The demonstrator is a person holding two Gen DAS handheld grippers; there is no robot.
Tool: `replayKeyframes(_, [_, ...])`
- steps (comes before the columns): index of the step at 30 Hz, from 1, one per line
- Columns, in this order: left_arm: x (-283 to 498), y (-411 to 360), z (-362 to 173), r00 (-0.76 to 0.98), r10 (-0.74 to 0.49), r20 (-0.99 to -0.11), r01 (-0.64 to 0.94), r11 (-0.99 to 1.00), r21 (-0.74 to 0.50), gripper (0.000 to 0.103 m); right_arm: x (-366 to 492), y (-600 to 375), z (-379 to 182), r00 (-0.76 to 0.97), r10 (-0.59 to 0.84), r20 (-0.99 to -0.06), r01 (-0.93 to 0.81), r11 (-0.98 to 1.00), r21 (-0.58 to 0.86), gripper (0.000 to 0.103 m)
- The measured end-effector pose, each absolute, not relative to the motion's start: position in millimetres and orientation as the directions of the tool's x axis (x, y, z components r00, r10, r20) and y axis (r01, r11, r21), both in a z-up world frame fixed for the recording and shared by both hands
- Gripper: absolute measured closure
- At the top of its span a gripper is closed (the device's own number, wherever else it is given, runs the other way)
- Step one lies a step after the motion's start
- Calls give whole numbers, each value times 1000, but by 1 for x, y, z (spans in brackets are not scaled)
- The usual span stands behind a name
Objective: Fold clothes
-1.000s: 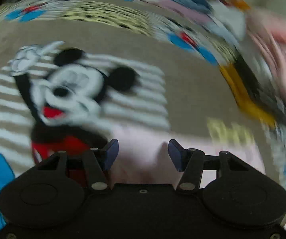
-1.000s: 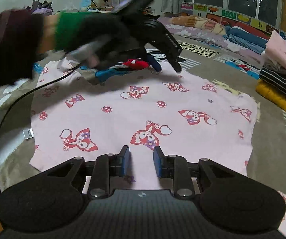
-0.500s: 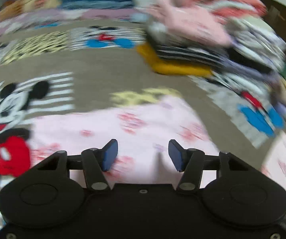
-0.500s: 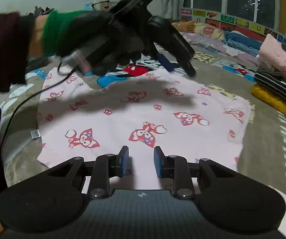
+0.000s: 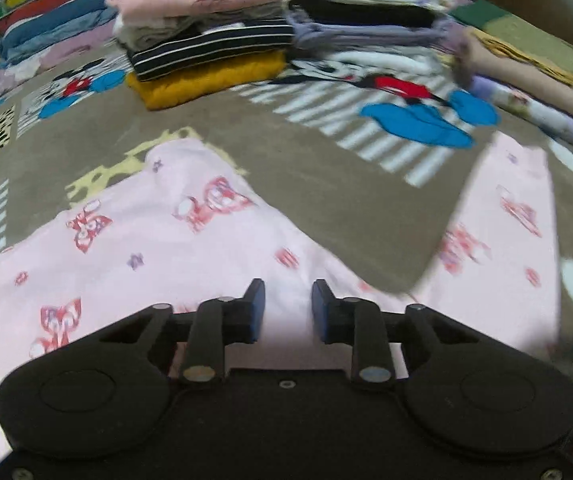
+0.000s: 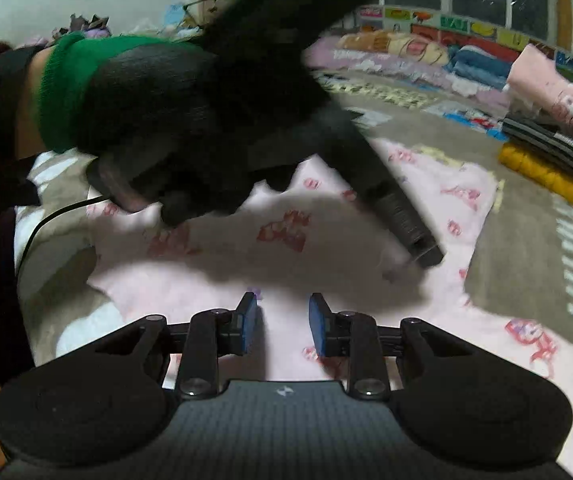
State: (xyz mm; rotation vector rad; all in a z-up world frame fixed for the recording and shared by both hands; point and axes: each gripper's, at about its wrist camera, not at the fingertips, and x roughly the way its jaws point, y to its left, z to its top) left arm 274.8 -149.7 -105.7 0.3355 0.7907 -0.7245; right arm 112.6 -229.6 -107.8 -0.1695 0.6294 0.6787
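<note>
A pink garment (image 5: pixel 190 248) printed with red fox-like figures lies spread flat on a brown cartoon-patterned blanket (image 5: pixel 326 168), and both tools hang above it. In the left wrist view one pink leg or sleeve (image 5: pixel 502 232) runs off to the right, with a wedge of bare blanket between it and the main body of the cloth.

The left tool (image 5: pixel 284 306) points down at the pink cloth near where that branch forks off. Its jaws have just been closing; they now stand a little apart with a clear gap between the blue pads (image 5: pixel 256 308), and nothing is gripped between them. From the right wrist view, this same tool (image 6: pixel 426 252) appears as a dark body held in a black-gloved left hand (image 6: pixel 166 120) with a green cuff, its tip low over the pink cloth (the blur makes contact impossible to judge).

The right tool (image 6: pixel 282 324) hovers over the near edge of the garment, jaws slightly spread with pink fabric visible through the gap, pinching nothing.

Beyond the garment, well apart from it, stand stacks of folded clothes (image 5: pixel 214 36): a mustard piece at the bottom, a black-and-white striped one above it, and a pink one on top. A second stack (image 5: pixel 374 12) sits just beside the first on the right.
</note>
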Motion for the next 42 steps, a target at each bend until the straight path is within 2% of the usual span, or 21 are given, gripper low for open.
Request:
replayKeyframes(7, [321, -162, -103, 506, -460, -730, 642, 766, -37, 79, 114, -236, -114, 573, 569, -590, -642, 759, 108, 71])
replayKeyframes(13, [371, -162, -106, 484, -500, -718, 555, 810, -190, 79, 116, -237, -114, 567, 580, -585, -640, 757, 130, 71])
replayKeyframes(18, [409, -176, -108, 460, -508, -728, 491, 829, -269, 79, 117, -237, -116, 565, 584, -582, -639, 756, 138, 70])
replayKeyframes(22, [410, -162, -82, 491, -577, -652, 482, 804, -348, 79, 117, -238, -114, 561, 589, -582, -641, 754, 144, 70])
replayKeyframes(27, [386, -129, -63, 542, -547, -638, 497, 821, -281, 79, 113, -238, -107, 585, 593, -553, -647, 753, 124, 70])
replayKeyframes(31, [370, -137, -79, 524, -494, -694, 547, 820, -171, 79, 115, -241, -102, 627, 576, -524, -616, 779, 118, 70])
replayKeyframes(34, [375, -150, -98, 521, -432, -736, 538, 836, -109, 79, 118, -242, -106, 614, 569, -548, -612, 781, 124, 70])
replayKeyframes(37, [396, -165, -107, 516, -418, -748, 518, 847, -116, 79, 117, -238, -113, 585, 571, -576, -628, 768, 124, 69])
replayKeyframes(42, [423, -182, -99, 520, -421, -744, 498, 856, -136, 79, 118, -243, -116, 563, 599, -569, -631, 756, 172, 66])
